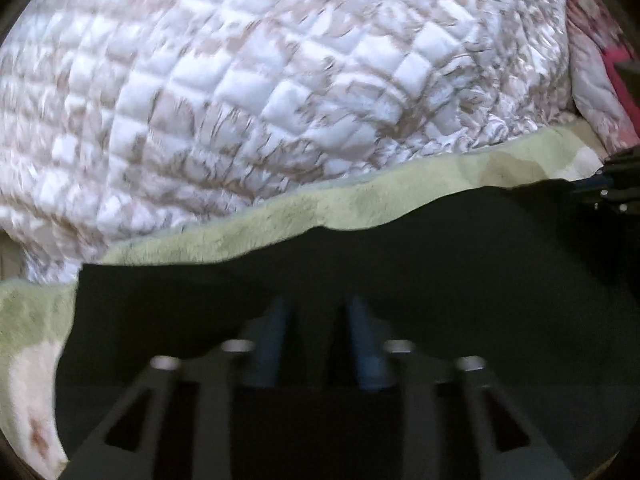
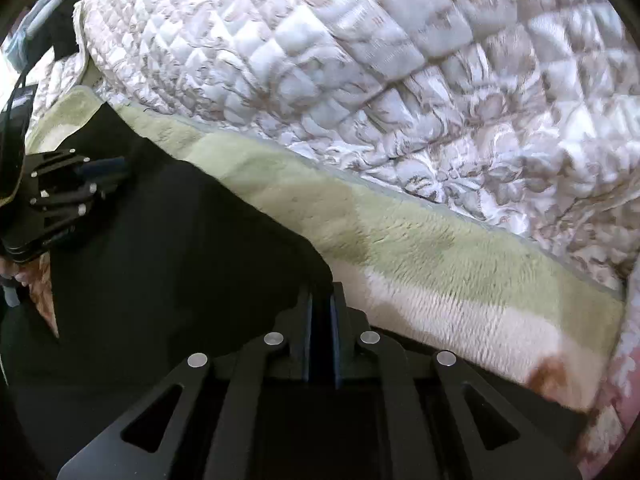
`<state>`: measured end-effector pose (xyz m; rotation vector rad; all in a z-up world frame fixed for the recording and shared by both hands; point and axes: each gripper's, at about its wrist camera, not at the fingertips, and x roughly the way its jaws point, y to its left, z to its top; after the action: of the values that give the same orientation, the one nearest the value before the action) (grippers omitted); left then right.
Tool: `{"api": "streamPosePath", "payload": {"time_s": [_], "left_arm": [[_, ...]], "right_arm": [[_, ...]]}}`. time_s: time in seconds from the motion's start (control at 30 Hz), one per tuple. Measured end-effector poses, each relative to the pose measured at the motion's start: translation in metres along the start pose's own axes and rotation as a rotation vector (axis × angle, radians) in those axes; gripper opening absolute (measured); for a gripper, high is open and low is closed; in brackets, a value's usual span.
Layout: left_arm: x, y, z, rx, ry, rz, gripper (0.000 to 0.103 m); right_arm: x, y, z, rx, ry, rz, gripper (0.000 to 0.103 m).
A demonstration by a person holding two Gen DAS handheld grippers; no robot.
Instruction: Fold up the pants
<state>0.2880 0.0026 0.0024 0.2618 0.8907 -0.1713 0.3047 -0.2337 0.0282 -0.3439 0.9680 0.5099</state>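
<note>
1. The pants [image 2: 168, 264], dark, smooth and flat, are spread on a fuzzy pale green blanket [image 2: 420, 256] on the bed.
2. Their far edge is pinched by the right gripper [image 2: 321, 300], its fingers pressed almost together on the cloth at the right corner.
3. The left gripper [image 1: 320, 312] is angled down over the same dark cloth, fingers narrowed; whether cloth is pinched cannot be told through the blur.
4. A puffy quilted cover [image 1: 260, 80], white with beige flowers, is heaped beyond the blanket.
</note>
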Motion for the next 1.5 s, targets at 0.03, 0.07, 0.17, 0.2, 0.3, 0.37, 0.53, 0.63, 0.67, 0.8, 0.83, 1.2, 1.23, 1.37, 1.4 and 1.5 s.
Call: {"api": "streamPosePath", "payload": {"time_s": [0.03,0.07,0.17,0.2,0.3,0.37,0.53,0.63,0.67,0.8,0.83,1.2,1.23,1.37,1.4,1.5], "left_arm": [[-0.005,-0.001,0.002,0.006,0.000,0.014,0.004],[-0.010,-0.001,0.004,0.000,-0.004,0.011,0.004],[-0.042,0.006,0.003,-0.051,-0.052,-0.012,0.004],[-0.059,0.009,-0.001,-0.065,-0.082,-0.018,0.004],[-0.123,0.017,-0.021,-0.114,-0.182,-0.063,0.004],[-0.160,0.016,-0.040,-0.133,-0.236,-0.089,0.004],[-0.224,0.002,-0.105,-0.165,-0.281,-0.152,0.004],[-0.232,-0.012,-0.154,-0.172,-0.227,-0.185,0.004],[-0.229,-0.016,-0.172,-0.182,-0.189,-0.202,0.004],[-0.209,-0.033,-0.220,-0.194,-0.013,-0.231,0.005],[-0.211,-0.032,-0.227,-0.210,0.008,-0.242,0.006],[-0.224,-0.014,-0.183,-0.275,-0.069,-0.179,0.040],[-0.217,-0.021,-0.175,-0.253,-0.064,-0.164,0.041],[-0.179,-0.045,-0.151,-0.206,-0.007,-0.124,0.041],[-0.167,-0.050,-0.146,-0.197,0.012,-0.106,0.041],[-0.142,-0.061,-0.138,-0.175,0.048,-0.064,0.041]], "right_arm": [[-0.008,0.005,-0.002,-0.011,-0.013,-0.009,0.007],[-0.019,0.008,-0.003,-0.008,-0.031,-0.009,0.007],[-0.061,0.017,-0.012,0.004,-0.107,-0.013,0.007],[-0.077,0.021,-0.017,0.004,-0.136,-0.016,0.007],[-0.133,0.038,-0.046,0.010,-0.221,-0.015,0.007],[-0.166,0.054,-0.075,0.016,-0.263,-0.002,0.007],[-0.202,0.102,-0.155,0.055,-0.265,0.031,0.007],[-0.187,0.121,-0.209,0.150,-0.174,0.069,0.007],[-0.176,0.121,-0.222,0.189,-0.136,0.073,0.007],[-0.152,0.122,-0.257,0.308,-0.025,0.088,0.017],[-0.158,0.123,-0.258,0.320,-0.054,0.088,0.022],[-0.196,0.096,-0.282,0.625,-0.227,0.073,0.048],[-0.196,0.091,-0.286,0.658,-0.229,0.068,0.048],[-0.198,0.077,-0.290,0.721,-0.249,0.024,0.048],[-0.200,0.073,-0.292,0.738,-0.258,0.012,0.048],[-0.206,0.057,-0.300,0.799,-0.277,-0.027,0.048]]}}
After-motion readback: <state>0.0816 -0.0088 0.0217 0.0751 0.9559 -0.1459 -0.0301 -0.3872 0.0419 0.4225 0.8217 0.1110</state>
